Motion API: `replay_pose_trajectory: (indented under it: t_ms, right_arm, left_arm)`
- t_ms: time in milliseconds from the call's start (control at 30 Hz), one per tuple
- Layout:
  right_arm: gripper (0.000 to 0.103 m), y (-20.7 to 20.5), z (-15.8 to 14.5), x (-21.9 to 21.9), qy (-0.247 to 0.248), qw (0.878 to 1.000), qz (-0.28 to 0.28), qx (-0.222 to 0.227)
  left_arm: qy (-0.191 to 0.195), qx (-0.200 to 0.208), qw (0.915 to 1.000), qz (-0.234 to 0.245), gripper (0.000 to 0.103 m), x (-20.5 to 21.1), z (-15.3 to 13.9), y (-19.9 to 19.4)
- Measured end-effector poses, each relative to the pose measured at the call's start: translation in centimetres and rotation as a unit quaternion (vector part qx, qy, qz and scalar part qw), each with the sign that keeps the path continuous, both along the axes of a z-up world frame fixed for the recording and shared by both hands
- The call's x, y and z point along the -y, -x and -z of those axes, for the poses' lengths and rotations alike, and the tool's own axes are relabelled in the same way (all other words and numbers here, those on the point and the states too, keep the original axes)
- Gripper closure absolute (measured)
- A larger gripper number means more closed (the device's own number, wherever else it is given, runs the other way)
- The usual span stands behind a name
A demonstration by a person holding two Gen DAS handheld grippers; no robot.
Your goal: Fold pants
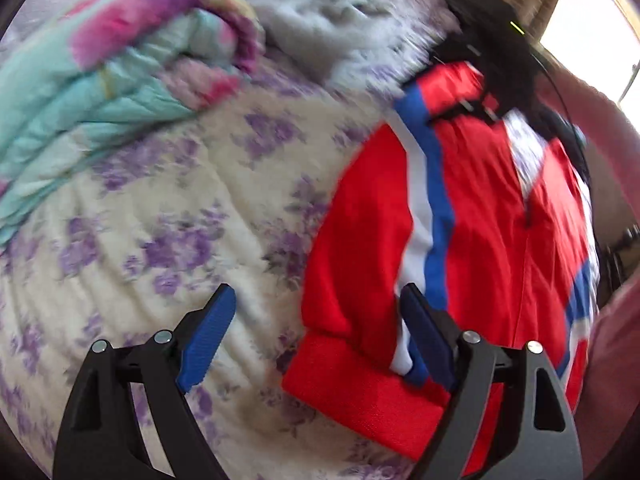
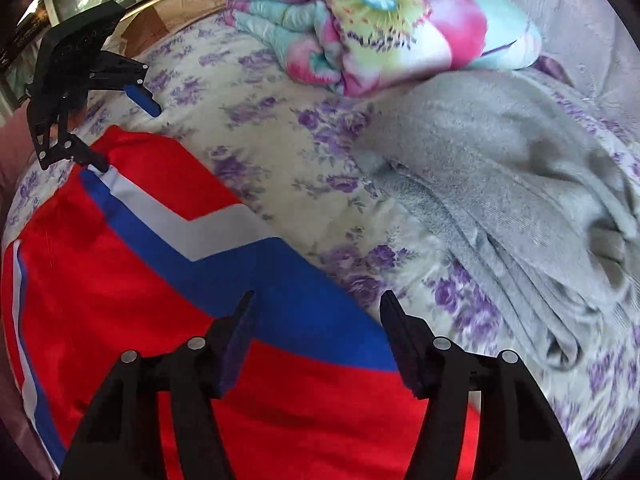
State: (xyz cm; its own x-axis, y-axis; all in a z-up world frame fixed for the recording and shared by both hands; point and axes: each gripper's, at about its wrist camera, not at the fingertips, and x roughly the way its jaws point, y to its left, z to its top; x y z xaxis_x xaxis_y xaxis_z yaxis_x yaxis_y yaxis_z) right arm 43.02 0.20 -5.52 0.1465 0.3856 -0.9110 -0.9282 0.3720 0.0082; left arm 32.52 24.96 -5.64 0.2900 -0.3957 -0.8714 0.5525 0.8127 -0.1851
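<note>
With both claws spread wide over the red pants (image 2: 132, 300) lying flat at lower left of the floral bed (image 2: 280, 168), I aim my left claw (image 1: 316, 340) at the cuff and my right claw (image 2: 316, 336) at the striped edge, gripping evenly.

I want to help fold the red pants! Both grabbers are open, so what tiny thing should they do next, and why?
Probably close the left gripper on the pants. It sits open at one end of them, one finger over the red cloth, gripping nothing. The right gripper also hangs open over the other end, so it could pinch too. The pants lie spread out on the bed, not yet folded.
</note>
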Motion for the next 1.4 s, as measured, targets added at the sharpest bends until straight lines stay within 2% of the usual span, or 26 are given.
replay_pose_trajectory:
  t_ms: [67, 133, 167, 200, 233, 267, 300, 333, 367, 400, 433, 533, 600, 733, 800, 833, 933, 1067, 1167, 1233, 1300, 1333, 1400]
  right_arm:
    - [0.039, -0.7, 0.8, -0.1, 0.015, 0.999, -0.024, -0.027]
    - [0.039, -0.8, 1.5, -0.3, 0.029, 0.998, -0.042, -0.034]
    - [0.044, -0.7, 1.6, -0.4, 0.03, 0.998, -0.049, -0.033]
    - [0.059, -0.7, 1.5, -0.4, 0.03, 0.998, -0.052, -0.035]
    - [0.068, -0.6, 1.3, -0.5, 0.03, 0.997, -0.056, -0.037]
    - [0.083, -0.5, 1.1, -0.3, 0.029, 0.997, -0.057, -0.038]
    - [0.09, -0.4, 0.9, -0.2, 0.029, 0.997, -0.056, -0.04]
    - [0.092, -0.2, 0.7, 0.0, 0.03, 0.997, -0.055, -0.036]
    - [0.095, 0.3, 0.5, 0.3, 0.028, 0.998, -0.053, -0.03]
    - [0.095, 0.6, 0.2, 0.7, 0.026, 0.998, -0.05, -0.023]
    - [0.096, 1.3, -0.5, 1.4, 0.018, 0.999, -0.044, -0.012]
    - [0.096, 4.1, -2.9, 3.2, -0.011, 0.999, -0.028, 0.02]
    - [0.096, 5.0, -4.6, 4.0, -0.023, 0.999, -0.02, 0.04]
    - [0.096, 11.7, -8.5, 6.1, -0.025, 0.994, -0.029, 0.098]
    - [0.096, 14.4, -9.8, 6.6, -0.028, 0.993, -0.034, 0.113]
    - [0.096, 17.1, -10.7, 7.3, -0.03, 0.992, -0.039, 0.119]
    - [0.096, 22.9, -10.9, 7.2, -0.027, 0.99, -0.055, 0.127]
    - [0.096, 29.6, -8.7, 7.7, -0.023, 0.99, -0.075, 0.116]
    - [0.098, 33.1, -4.6, 7.9, -0.015, 0.991, -0.08, 0.106]
    - [0.098, 34.4, -2.3, 7.9, -0.001, 0.99, -0.078, 0.115]
    - [0.098, 34.9, -0.2, 7.9, 0.017, 0.989, -0.077, 0.127]
    - [0.097, 34.8, 0.6, 7.9, 0.025, 0.989, -0.07, 0.126]
    - [0.095, 34.5, 0.4, 7.8, 0.026, 0.991, -0.055, 0.117]
  left_arm:
    - [0.006, -0.017, 0.9994, 0.029, 0.021, 0.3, 0.6, -0.3]
    - [0.013, -0.032, 0.9984, 0.045, 0.021, 0.6, 0.8, -0.9]
    - [0.018, -0.037, 0.998, 0.049, 0.021, 0.7, 0.8, -1.2]
    - [0.023, -0.043, 0.9975, 0.052, 0.023, 0.8, 0.7, -1.6]
    - [0.027, -0.047, 0.997, 0.055, 0.028, 0.8, 0.6, -1.8]
    - [0.028, -0.052, 0.9966, 0.058, 0.031, 0.9, 0.6, -2.2]
    - [0.026, -0.051, 0.9966, 0.059, 0.039, 1.0, 0.6, -2.3]
    - [0.026, -0.051, 0.9967, 0.058, 0.052, 0.9, 0.6, -2.5]
    - [0.036, -0.057, 0.9964, 0.052, 0.058, 0.6, 0.5, -2.7]
    - [0.046, -0.062, 0.9958, 0.048, 0.075, 0.4, 0.4, -2.9]
    - [0.055, -0.067, 0.9954, 0.042, 0.082, 0.4, 0.3, -2.8]
    - [0.032, -0.036, 0.9981, 0.037, 0.089, 0.9, -0.5, -1.5]
    - [0.028, -0.008, 0.9991, 0.031, 0.092, 1.2, -2.0, -0.2]
    - [0.042, 0.047, 0.9976, 0.029, 0.093, 1.4, -6.9, 3.6]
    - [0.037, 0.081, 0.995, 0.046, 0.093, 1.8, -9.5, 7.0]
    - [0.032, 0.098, 0.9929, 0.06, 0.093, 2.5, -10.6, 9.4]
    - [0.01, 0.127, 0.9874, 0.093, 0.093, 5.0, -11.8, 15.3]
    - [0.011, 0.141, 0.9787, 0.149, 0.093, 7.6, -10.9, 22.9]
    - [-0.007, 0.129, 0.9783, 0.162, 0.093, 9.0, -7.6, 26.6]
    - [-0.017, 0.113, 0.982, 0.151, 0.093, 8.9, -5.5, 27.5]
    - [-0.022, 0.098, 0.9883, 0.114, 0.093, 8.1, -3.6, 27.8]
    - [-0.018, 0.092, 0.9909, 0.096, 0.093, 7.5, -3.1, 28.0]
    - [0.002, 0.095, 0.994, 0.054, 0.093, 5.8, -3.2, 28.8]
